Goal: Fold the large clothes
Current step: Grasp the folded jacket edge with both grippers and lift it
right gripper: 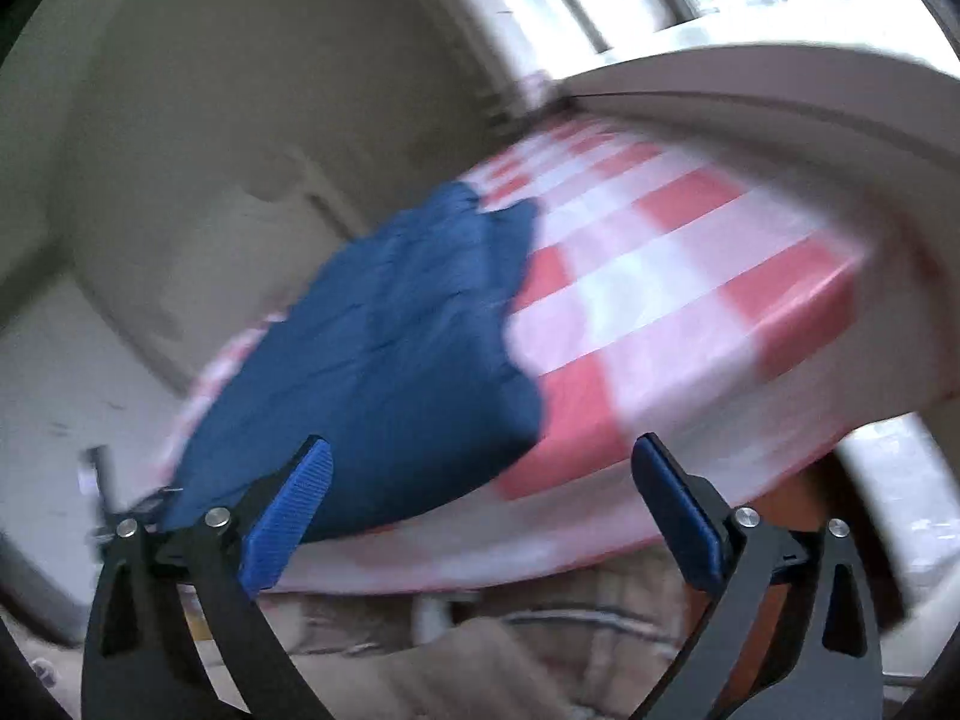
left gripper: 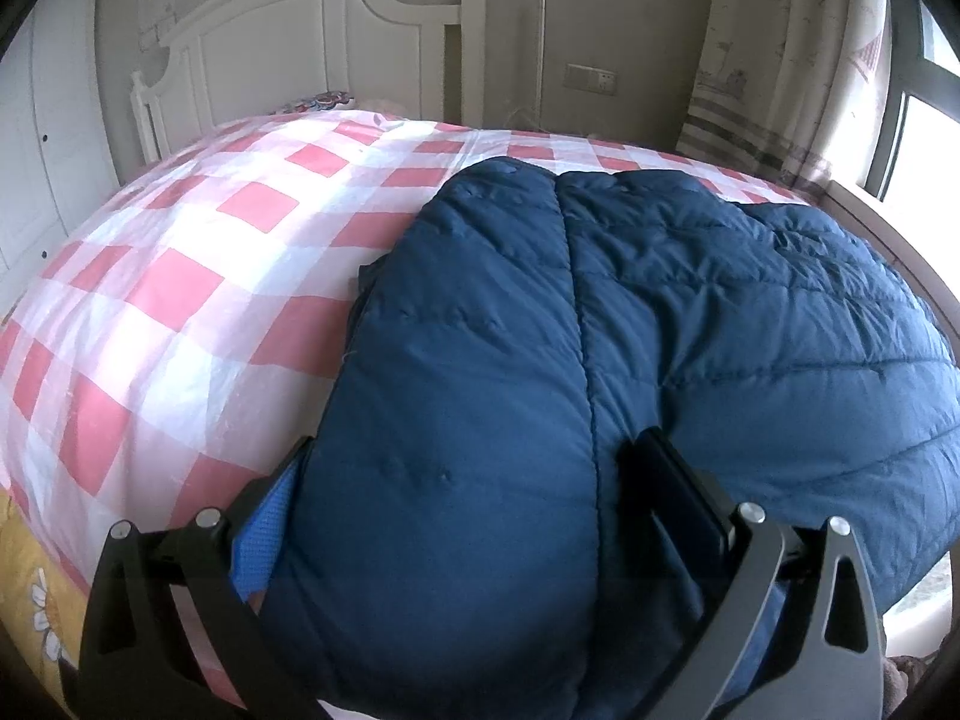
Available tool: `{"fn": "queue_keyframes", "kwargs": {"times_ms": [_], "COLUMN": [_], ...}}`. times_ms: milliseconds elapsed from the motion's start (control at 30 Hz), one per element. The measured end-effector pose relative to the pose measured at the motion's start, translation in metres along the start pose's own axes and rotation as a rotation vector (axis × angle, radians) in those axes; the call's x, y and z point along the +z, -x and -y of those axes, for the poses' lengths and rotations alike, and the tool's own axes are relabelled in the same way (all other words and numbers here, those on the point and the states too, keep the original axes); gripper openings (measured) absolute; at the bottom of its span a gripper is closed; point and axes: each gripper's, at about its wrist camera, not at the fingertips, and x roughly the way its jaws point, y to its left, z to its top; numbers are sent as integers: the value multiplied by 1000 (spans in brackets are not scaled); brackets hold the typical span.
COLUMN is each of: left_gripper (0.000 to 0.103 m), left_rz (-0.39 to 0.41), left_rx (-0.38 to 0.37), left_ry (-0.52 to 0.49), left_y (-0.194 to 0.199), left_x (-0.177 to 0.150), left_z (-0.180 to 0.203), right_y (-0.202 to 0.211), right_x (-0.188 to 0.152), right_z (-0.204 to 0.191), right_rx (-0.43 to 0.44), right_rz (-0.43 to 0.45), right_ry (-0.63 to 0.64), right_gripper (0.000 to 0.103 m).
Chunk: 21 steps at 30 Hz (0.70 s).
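Observation:
A large navy quilted jacket (left gripper: pixel 600 312) lies on the bed with its pink-and-white checked cover (left gripper: pixel 198 276). My left gripper (left gripper: pixel 474 468) is wide open, its fingers (left gripper: pixel 672 480) straddling the jacket's near edge, with padded cloth bulging between them. The jacket also shows in the blurred right wrist view (right gripper: pixel 384 360), folded on the checked cover (right gripper: pixel 660 276). My right gripper (right gripper: pixel 480 462) is open and empty, off the bed's near edge, just short of the jacket.
A white headboard (left gripper: pixel 312 42) stands at the bed's far end. A patterned curtain (left gripper: pixel 780 48) and a window (left gripper: pixel 924 120) are at the right. A white wardrobe (left gripper: pixel 42 138) is at the left. A yellow flowered sheet (left gripper: pixel 36 594) shows at the bed's near left.

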Motion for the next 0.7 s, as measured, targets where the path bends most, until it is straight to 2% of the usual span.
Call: {"fn": "queue_keyframes", "kwargs": {"times_ms": [67, 167, 400, 567, 633, 667, 700], "left_gripper": [101, 101, 101, 101, 100, 95, 95], "left_rz": [2, 5, 14, -19, -35, -6, 36], "left_rx": [-1, 1, 0, -18, 15, 33, 30], "left_ry": [0, -4, -3, -7, 18, 24, 30], "left_y": [0, 0, 0, -1, 7, 16, 27], "left_x": [0, 0, -1, 4, 15, 20, 27], "left_z": [0, 0, 1, -2, -3, -2, 0], "right_y": [-9, -28, -34, -60, -67, -69, -69], "right_x": [0, 5, 9, 25, 29, 30, 30], "right_z": [-14, -24, -22, -37, -40, -40, -41], "right_rx": [64, 47, 108, 33, 34, 36, 28], "right_rz": [-1, -23, -51, -93, -100, -95, -78], "right_ry": [43, 49, -34, -22, -53, -66, -66], "right_gripper": [91, 92, 92, 92, 92, 92, 88]}}
